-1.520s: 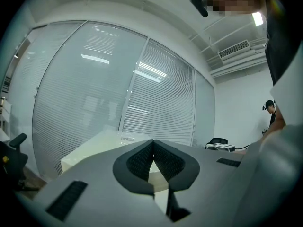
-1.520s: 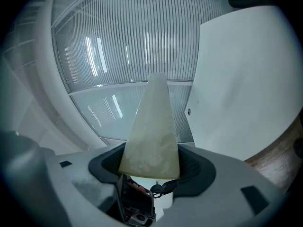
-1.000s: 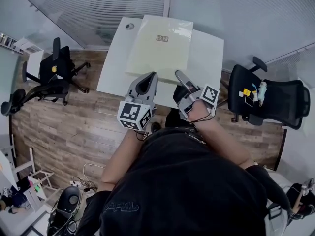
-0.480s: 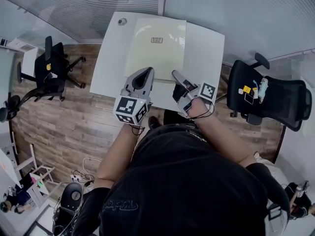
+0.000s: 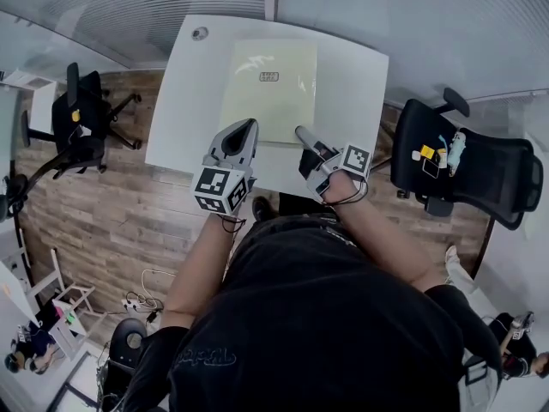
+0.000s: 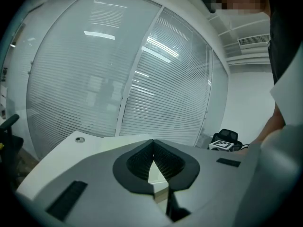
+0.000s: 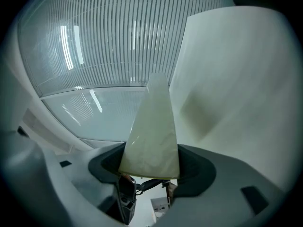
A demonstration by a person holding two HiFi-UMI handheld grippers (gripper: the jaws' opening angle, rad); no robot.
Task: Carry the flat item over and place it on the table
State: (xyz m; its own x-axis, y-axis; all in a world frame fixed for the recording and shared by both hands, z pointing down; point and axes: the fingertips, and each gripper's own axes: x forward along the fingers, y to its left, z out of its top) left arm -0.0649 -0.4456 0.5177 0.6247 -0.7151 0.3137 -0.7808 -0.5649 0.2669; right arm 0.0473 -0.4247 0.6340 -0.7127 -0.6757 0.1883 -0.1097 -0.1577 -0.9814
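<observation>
Head view shows the flat sheet (image 5: 270, 101), pale yellow with a small label (image 5: 268, 76) near its far end, lying on the white desk (image 5: 184, 118), with its near edge just short of the desk's near edge. Over the last second the sheet has come to look smaller against the desk top, and its far edge, earlier level with the desk's far edge, now sits well inside it. I judge from this that the sheet has been lowered from a raised carry onto the surface. Both claws remain at the sheet's near edge, as they were a second ago. The left claw (image 5: 249, 125) has its jaws drawn together at the tips, and the left gripper view shows a pale sliver of the sheet edge between its ribbed pads. The right claw (image 5: 300, 131) is clamped on the same edge further right, and the right gripper view shows the sheet rising as a broad pale wedge from between its jaws. Placement therefore appears nearly complete, but neither claw has let go. What remains, in my judgement, is to open both claws and draw them back without dragging the sheet toward the near edge. An office chair (image 5: 446, 170) stands to the right, clear of the work.
</observation>
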